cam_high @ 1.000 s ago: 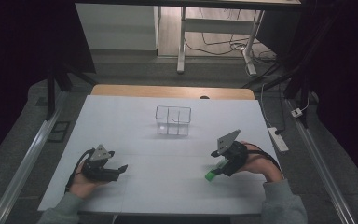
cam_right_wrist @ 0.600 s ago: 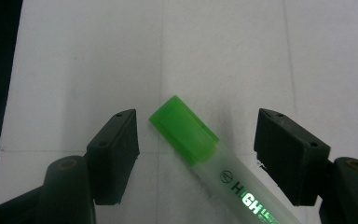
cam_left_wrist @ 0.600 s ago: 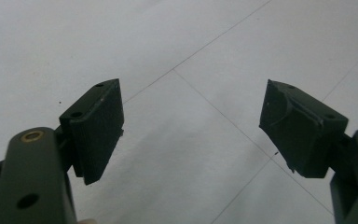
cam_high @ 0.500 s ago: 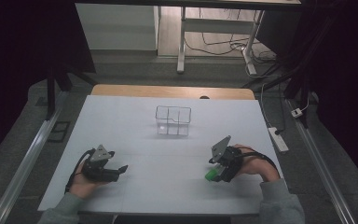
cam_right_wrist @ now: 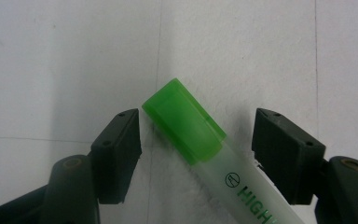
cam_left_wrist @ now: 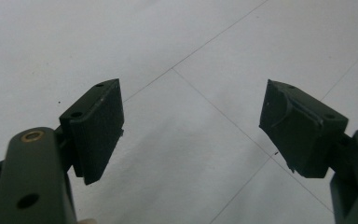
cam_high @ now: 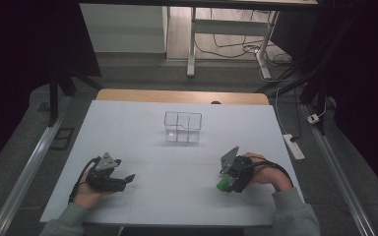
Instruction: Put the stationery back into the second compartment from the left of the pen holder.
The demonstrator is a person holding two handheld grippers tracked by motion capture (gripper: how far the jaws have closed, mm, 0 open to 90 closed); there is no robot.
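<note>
Green-capped and frosted in the barrel, the highlighter (cam_right_wrist: 200,154) lies flat on the white counter (cam_high: 177,162) right between the pads of the right claw (cam_right_wrist: 196,158), which have just been drawing inward. They stand apart, with a gap of bare counter showing on each side of the pen, so nothing is gripped as yet. The pen's long axis runs slantwise across the claw's opening, not square to it: in the right gripper view the cap points up and to the left, toward the left pad, while the barrel with its printed lettering trails down and to the right, close to the right pad. A squeeze from here would probably catch it at the cap's lower end and the top of the barrel, and the slant may make it swivel as the pads meet it. In the high view the highlighter (cam_high: 223,184) shows as a green spot at the tip of the right claw (cam_high: 229,183), near the counter's front edge, so the right hand is plainly the nearer one. The left claw (cam_high: 126,179) rests well off to the left, its pads wide apart over bare counter. A clear divided container (cam_high: 182,127) stands farther back, near the middle. Counted: one highlighter, one container, two claws.
</note>
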